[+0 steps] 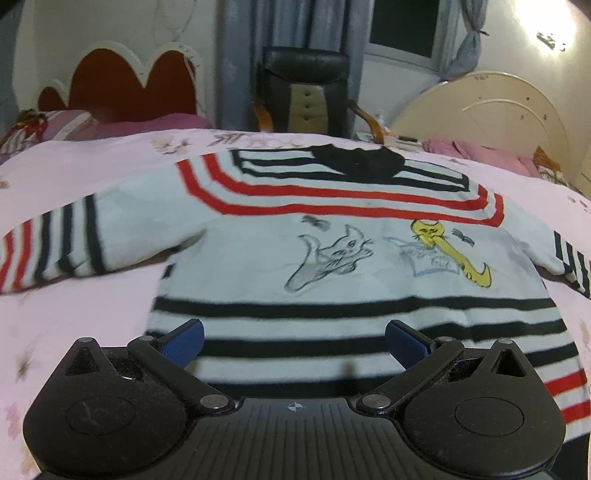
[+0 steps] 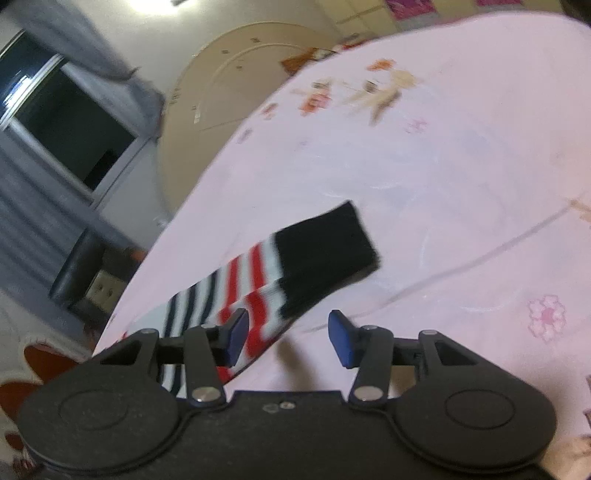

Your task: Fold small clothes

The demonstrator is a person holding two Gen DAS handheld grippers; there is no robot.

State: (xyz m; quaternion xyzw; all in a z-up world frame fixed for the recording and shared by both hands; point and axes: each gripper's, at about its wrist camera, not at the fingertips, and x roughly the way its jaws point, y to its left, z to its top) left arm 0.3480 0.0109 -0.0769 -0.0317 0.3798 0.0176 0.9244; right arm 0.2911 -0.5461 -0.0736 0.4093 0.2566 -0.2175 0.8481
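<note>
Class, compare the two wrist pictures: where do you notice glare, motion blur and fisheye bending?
Left wrist view: lamp glare at top right; the striped sweater is slightly soft, and the bed edge bows. Right wrist view: glare along the top edge, the striped sleeve and pink bedsheet are smeared, and the whole scene is tilted.

Dark window [image 1: 402, 27], grey curtains [image 1: 240, 55], black chair [image 1: 304, 88], cream headboard [image 1: 491, 107], pink bedspread [image 2: 424, 147]

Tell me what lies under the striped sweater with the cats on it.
The striped sweater lies flat on a pink flowered bedsheet, which shows all around it. Whatever is beneath the sweater's body stays covered. The left gripper hovers open above its hem.
</note>
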